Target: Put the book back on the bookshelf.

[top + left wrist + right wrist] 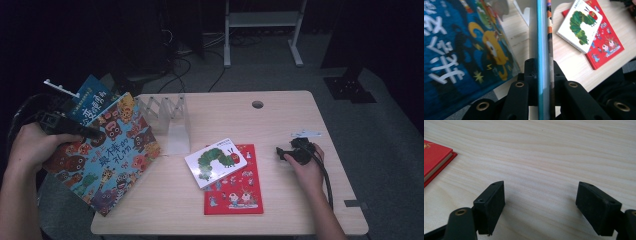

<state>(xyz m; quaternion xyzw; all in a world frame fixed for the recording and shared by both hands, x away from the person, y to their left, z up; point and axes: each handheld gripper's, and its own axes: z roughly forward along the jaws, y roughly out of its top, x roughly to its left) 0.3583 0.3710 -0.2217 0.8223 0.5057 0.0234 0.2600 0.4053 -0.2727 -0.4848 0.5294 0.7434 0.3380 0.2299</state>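
Wooden table (280, 125): four picture books (107, 150), one white rack (170, 117).

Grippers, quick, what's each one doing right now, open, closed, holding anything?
Left gripper: shut on the picture book, clamping its edge; a blue book lies just behind.
Right gripper: open, jaws wide over the bare table, holding nothing.

The red book (235, 192) lies partly hidden under the caterpillar book (216, 162); in the right gripper view only its corner enters at the left edge. The blue book (92, 97) sits mostly behind the big picture book (102, 155). Cover lettering is too small to read.
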